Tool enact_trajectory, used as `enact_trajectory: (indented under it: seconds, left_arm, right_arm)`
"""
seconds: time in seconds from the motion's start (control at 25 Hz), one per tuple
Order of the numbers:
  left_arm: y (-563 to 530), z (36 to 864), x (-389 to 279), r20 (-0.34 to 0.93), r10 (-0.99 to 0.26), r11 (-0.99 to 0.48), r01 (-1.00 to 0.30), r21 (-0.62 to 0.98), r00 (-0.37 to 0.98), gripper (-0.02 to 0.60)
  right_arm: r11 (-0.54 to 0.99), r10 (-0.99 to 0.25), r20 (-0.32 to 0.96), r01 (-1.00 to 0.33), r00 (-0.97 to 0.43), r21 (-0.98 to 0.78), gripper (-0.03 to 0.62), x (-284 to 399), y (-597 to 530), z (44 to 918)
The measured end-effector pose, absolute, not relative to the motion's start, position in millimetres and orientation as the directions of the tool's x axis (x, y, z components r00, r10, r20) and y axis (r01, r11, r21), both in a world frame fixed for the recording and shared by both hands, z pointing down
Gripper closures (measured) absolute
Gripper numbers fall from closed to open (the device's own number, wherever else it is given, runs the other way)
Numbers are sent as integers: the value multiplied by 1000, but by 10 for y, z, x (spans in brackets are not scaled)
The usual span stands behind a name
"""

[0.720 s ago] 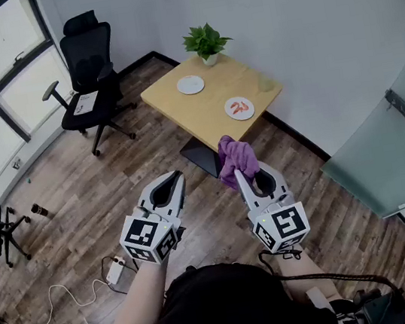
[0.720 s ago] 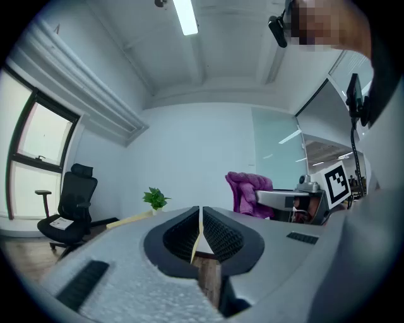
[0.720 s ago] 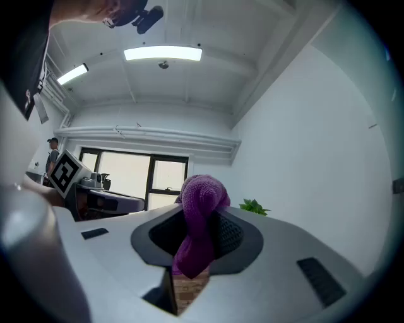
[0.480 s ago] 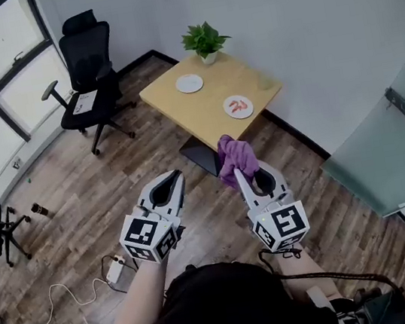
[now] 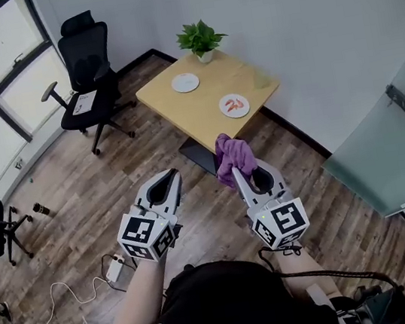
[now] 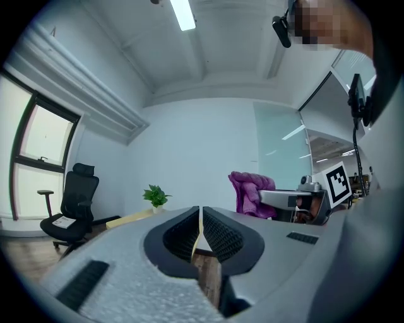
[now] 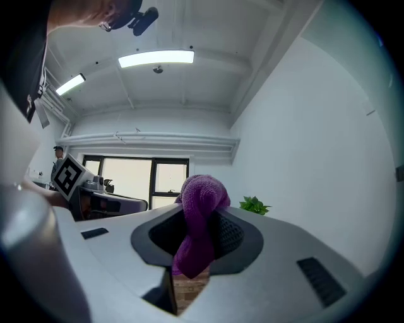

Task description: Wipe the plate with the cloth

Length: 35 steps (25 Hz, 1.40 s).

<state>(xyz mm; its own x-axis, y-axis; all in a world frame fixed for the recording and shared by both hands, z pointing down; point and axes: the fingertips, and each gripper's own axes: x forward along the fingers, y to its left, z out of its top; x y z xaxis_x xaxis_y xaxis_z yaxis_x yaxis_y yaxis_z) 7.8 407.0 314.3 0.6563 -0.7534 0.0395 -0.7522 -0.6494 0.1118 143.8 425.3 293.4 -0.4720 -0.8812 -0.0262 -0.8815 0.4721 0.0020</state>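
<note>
1. The right gripper [image 5: 245, 177] is clenched on a purple cloth [image 5: 233, 154]. The cloth is pinched between the two jaws, with a bunched wad above the tips and a short tail hanging below them.
2. The left gripper [image 5: 169, 179] has its jaws pressed together with only a thin slit between them, and nothing is caught there.
3. Both grippers are held up in the air on the near side of the wooden table [image 5: 179, 108], well apart from it. They are side by side, with the left one a little farther from the table's near corner than the right one.
4. The cloth hangs just short of the table's near corner and touches neither the table nor any plate.
5. A white plate [image 5: 234, 104] lies flat near the right edge of the table. It carries small reddish marks, perhaps smears or scraps, too small to tell apart.
6. A second white plate [image 5: 185, 82] lies closer to the far left part of the table and looks bare.
7. A potted plant [image 5: 200, 40] stands at the far corner of the table, against the wall.
8. A black office chair [image 5: 87, 61] stands on the wooden floor [image 5: 77, 185] to the left of the table, with a sheet of paper on its seat.
</note>
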Motion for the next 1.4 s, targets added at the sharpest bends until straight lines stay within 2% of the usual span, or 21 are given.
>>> enact_trajectory:
  seconds: [0.36, 0.64, 1.12, 1.4]
  left_arm:
    - [4060, 3172, 541, 57, -780, -616, -781, 100, 623, 575]
    - [4036, 3259, 613, 78, -805, -581, -807, 105, 589, 575]
    - [3475, 3358, 284, 73, -805, -577, -806, 131, 589, 575]
    - [2842, 3275, -338, 63, -793, -595, -792, 132, 606, 575]
  right_arm:
    - [518, -855, -5, -855, -518, -23, 505, 1874, 4224, 3079]
    - [548, -836, 4, -836, -548, -36, 503, 1976, 4132, 3177]
    - [544, -838, 42, -839, -544, -16, 503, 1665, 3588, 3256]
    - [514, -856, 48, -858, -514, -7, 503, 1088, 2954, 3157]
